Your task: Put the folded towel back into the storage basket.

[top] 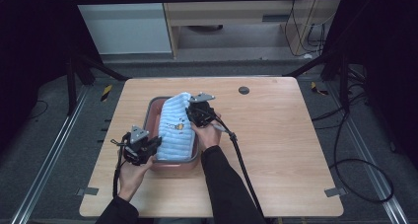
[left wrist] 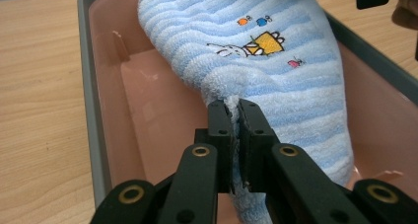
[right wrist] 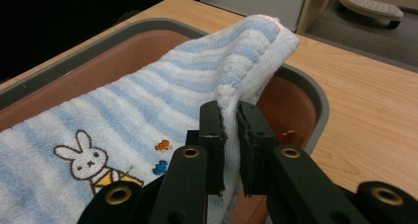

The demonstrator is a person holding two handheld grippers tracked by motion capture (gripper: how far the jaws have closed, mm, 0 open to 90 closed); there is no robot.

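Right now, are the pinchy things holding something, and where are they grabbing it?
Yes. Both hold the blue striped towel over the pink tub. The left gripper pinches its near edge; the right gripper pinches the edge near its far corner.

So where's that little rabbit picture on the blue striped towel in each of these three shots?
High view: a small orange-and-dark spot mid-towel, the rabbit picture, between the two claws.
Left gripper view: upper centre, lying sideways, beyond the left claw.
Right gripper view: lower left, upright, beside the right claw.
Shared landmark: the grey-rimmed pink tub under the towel.
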